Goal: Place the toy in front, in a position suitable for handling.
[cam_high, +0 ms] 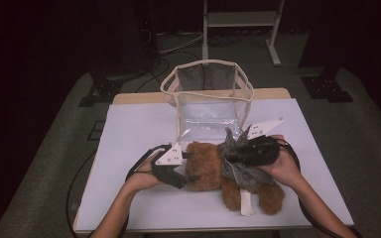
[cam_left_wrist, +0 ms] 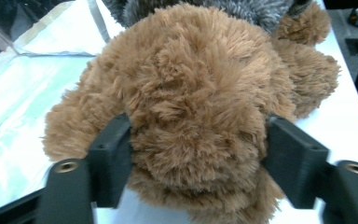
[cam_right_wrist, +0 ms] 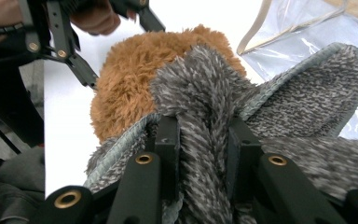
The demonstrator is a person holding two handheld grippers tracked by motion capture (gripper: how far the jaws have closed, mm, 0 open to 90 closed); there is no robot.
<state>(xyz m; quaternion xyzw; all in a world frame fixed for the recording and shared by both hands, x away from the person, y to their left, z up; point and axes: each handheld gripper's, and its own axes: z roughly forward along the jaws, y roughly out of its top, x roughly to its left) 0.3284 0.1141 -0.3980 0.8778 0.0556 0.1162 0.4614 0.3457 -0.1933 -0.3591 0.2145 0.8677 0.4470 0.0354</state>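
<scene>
Teddy bear head pinched between left fingers, grey garment pinched between right fingers

Both forearms are showing bare, no sleeves in sight. Left tongs: black angular body, grey three-cornered plate on top dotted with small dark holes, black cable trailing back in a loop past the wrist. Right tongs: same black build, same pale plate, black cable running along the forearm. Brass-coloured threaded inserts are sitting in the black jaw arms of each.
</scene>
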